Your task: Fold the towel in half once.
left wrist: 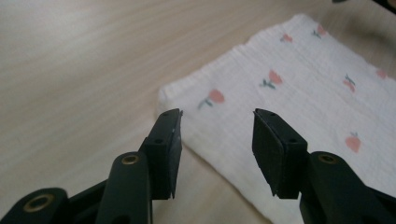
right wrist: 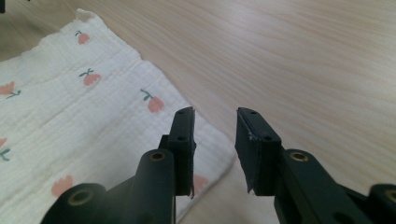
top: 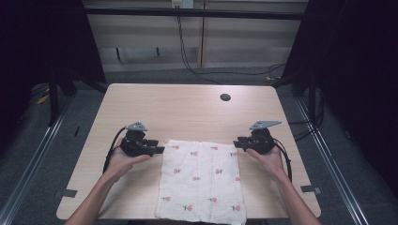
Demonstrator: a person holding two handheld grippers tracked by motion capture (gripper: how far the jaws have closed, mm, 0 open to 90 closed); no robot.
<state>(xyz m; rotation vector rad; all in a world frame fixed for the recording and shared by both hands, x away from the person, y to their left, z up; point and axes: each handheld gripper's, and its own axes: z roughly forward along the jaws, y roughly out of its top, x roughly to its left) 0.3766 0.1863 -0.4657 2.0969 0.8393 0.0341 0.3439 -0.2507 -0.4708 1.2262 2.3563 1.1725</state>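
My left gripper (top: 158,150) and right gripper (top: 236,143) flanked the flowered cloth (top: 202,180), flat at lower centre of the tabletop (top: 187,110), jaws parted and empty; I judged a careless regrasp could bunch its top corners.

Light wood table (top: 187,105), rounded corners, pale grain running across its width. Round dark cable hole (top: 225,97) near the far edge, right of centre. Grey floor (top: 42,159) on both sides of the table; metal rails (top: 28,164) run along it left and right. Small grey tape patches (top: 69,192) on the floor near the table's near corners. Beyond the far edge, a beige panelled wall (top: 244,42) with a dark horizontal bar (top: 197,13) across its top. Black cables (top: 187,56) hang down the wall and trail over the floor to the right. Dark curtains or panels (top: 356,70) close in on both flanks. Light even, falling from above onto the tabletop.
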